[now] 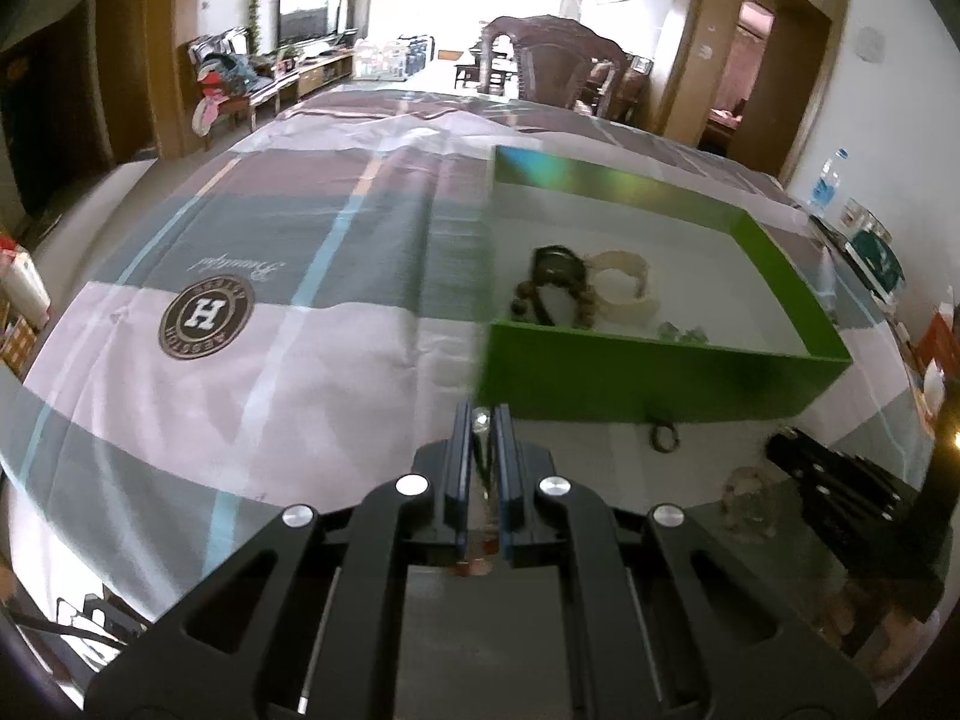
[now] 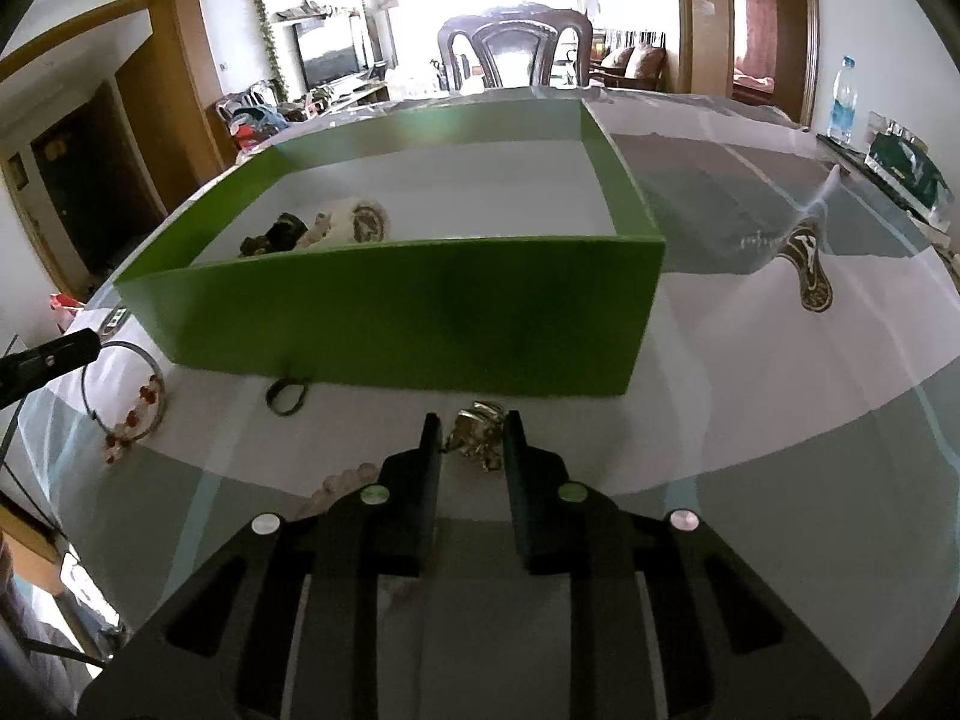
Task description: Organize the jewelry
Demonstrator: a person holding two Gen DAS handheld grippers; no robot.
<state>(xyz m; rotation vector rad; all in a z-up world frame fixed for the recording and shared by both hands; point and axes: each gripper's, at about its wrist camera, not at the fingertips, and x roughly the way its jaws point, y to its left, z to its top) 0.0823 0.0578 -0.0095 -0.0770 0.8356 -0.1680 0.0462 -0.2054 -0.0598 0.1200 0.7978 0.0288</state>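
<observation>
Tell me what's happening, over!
Left gripper shut on a thin silver piece. Right gripper around a gold trinket, grip unclear. Green box ahead. Nothing blocking.

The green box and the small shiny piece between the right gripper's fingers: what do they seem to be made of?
The green box looks like cardboard with a smooth coloured coating: thin flat walls, sharp folded corners, plain white inside. The shiny piece looks like polished gold-toned metal, since its folded surfaces throw bright glints; plated or solid cannot be told. It sits between the fingers of the right gripper.
</observation>
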